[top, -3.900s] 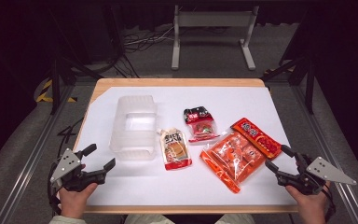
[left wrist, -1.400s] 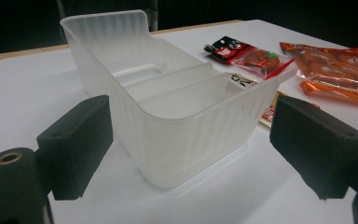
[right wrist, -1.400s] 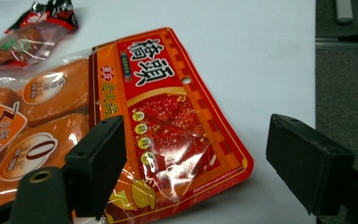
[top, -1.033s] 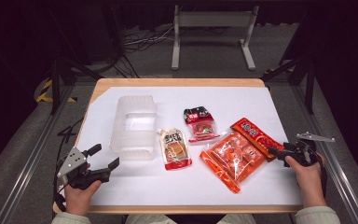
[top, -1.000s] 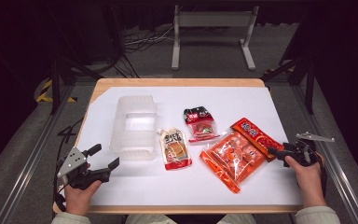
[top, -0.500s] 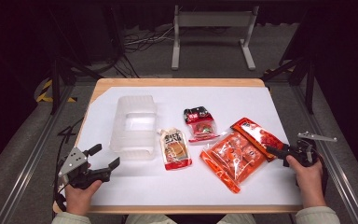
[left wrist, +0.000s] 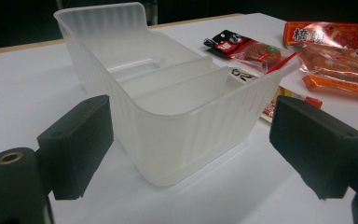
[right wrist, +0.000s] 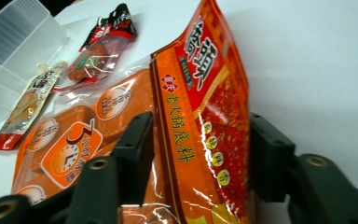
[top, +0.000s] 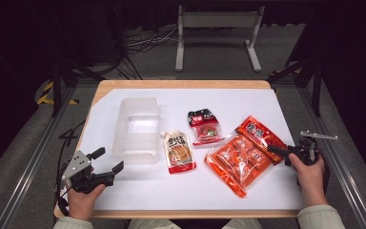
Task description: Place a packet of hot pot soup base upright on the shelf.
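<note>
Partly hidden: red pouch (right wrist: 205,116) btwn closing right gripper (right wrist: 196,149) jaws

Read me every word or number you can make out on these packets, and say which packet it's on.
"老火锅底料": down the orange strip of the red packet.
"橋頭": my best reading of the large stylised characters at its top, not certain.
"5", beside a clock drawing: on the orange multipack.
Small dark packet and beige pouch: print too blurred to read.
</note>
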`<control>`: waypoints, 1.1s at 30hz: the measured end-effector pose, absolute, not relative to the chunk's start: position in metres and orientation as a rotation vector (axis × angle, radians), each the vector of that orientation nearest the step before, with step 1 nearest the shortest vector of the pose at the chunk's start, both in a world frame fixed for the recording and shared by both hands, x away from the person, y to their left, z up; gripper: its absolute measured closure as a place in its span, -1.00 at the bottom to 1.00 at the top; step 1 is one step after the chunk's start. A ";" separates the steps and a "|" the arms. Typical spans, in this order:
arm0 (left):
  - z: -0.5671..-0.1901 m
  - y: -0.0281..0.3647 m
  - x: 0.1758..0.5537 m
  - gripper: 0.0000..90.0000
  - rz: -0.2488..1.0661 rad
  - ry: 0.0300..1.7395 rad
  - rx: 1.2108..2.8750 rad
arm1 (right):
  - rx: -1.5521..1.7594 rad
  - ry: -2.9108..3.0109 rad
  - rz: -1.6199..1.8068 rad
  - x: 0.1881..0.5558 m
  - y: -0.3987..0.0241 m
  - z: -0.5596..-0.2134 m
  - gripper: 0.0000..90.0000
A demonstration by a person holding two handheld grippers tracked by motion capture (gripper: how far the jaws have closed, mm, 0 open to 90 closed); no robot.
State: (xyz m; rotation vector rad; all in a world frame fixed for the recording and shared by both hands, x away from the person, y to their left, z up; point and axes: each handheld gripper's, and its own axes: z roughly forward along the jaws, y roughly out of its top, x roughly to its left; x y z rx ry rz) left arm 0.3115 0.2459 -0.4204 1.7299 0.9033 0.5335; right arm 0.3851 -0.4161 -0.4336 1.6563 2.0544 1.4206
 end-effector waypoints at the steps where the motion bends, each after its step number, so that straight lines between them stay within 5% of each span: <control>1: -0.421 0.246 0.312 -0.68 0.532 0.904 1.731 | 1.667 2.054 1.412 0.387 -0.416 -0.434 0.19; 7: -0.421 0.246 0.312 -0.68 0.534 0.904 1.732 | 1.638 2.079 1.270 0.391 -0.414 -0.439 0.79; 14: -0.421 0.246 0.312 -0.68 0.533 0.904 1.732 | 1.624 2.111 1.265 0.393 -0.408 -0.444 0.82; 17: -0.421 0.245 0.312 -0.68 0.532 0.905 1.732 | 1.603 2.118 1.283 0.393 -0.407 -0.446 1.00; 33: -0.421 0.246 0.312 -0.68 0.542 0.905 1.736 | 1.549 2.119 1.217 0.390 -0.401 -0.439 1.00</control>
